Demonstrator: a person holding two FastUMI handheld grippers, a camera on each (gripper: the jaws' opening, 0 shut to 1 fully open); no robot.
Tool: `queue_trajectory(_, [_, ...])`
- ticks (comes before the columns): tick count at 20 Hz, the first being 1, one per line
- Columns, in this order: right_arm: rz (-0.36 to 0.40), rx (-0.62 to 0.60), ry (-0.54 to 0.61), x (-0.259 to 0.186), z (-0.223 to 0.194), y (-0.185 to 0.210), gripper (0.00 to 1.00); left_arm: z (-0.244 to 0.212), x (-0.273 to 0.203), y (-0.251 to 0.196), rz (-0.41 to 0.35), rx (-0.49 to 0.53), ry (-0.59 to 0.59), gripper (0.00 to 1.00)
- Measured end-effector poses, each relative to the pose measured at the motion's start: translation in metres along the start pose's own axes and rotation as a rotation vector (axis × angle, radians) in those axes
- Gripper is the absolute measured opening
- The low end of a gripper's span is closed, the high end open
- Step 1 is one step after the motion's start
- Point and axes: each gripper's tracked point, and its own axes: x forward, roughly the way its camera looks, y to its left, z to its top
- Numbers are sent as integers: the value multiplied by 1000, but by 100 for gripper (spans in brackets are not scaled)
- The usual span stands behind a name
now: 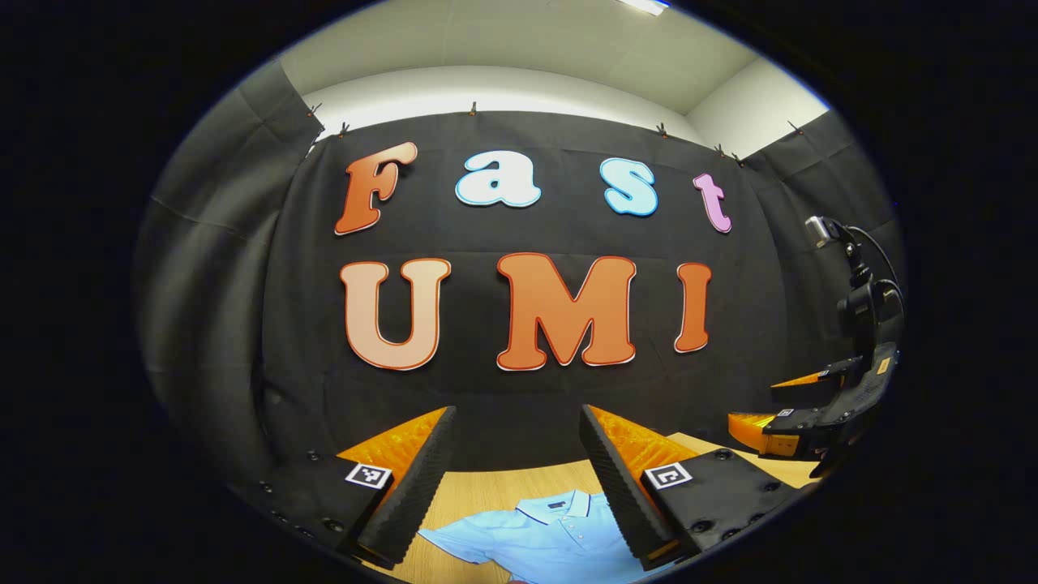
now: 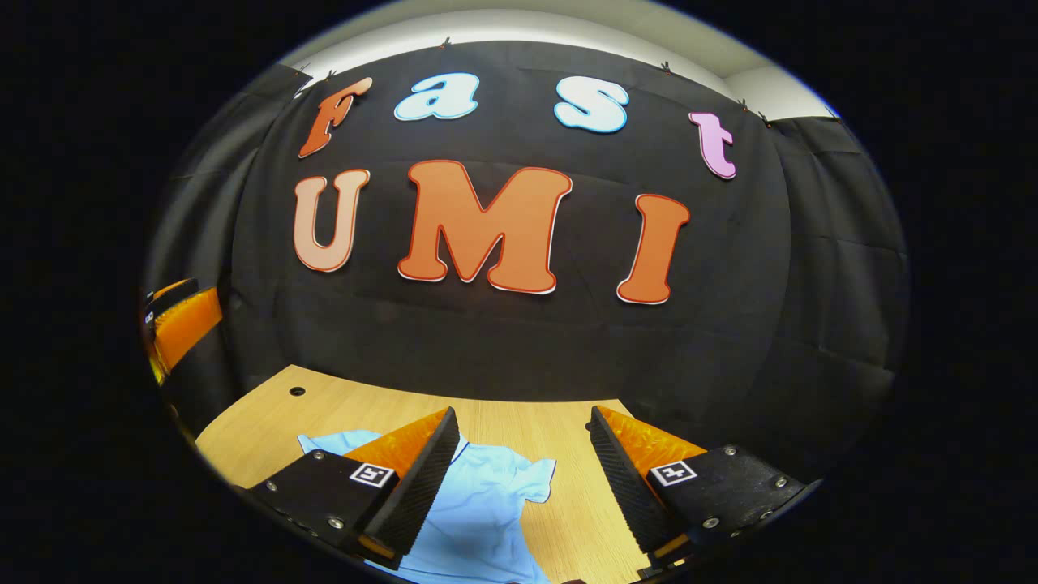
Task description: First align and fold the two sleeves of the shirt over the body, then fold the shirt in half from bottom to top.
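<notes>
Both grippers, left (image 1: 516,478) and right (image 2: 519,478), hover with fingers spread above the unfolded shirt (image 1: 551,531) on the worktop (image 2: 340,414); nothing folded yet.

You're facing a black cloth backdrop (image 1: 527,389) clipped along its top edge, wrapping both sides. Above it, a plain white wall (image 1: 486,89) and white ceiling with a bright light panel (image 1: 645,5). Below, a light wooden desk (image 2: 268,422) with a small round hole (image 2: 297,391) near its far left corner.
</notes>
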Motion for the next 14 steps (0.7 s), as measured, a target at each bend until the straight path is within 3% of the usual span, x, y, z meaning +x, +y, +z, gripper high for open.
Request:
queue_trajectory(5, [27, -15, 75, 20, -25, 2, 99, 7, 3, -3, -10, 31, -35, 98])
queue_trajectory(14, [124, -53, 326, 102, -111, -16, 97, 18, 9, -23, 136, 109, -59, 98])
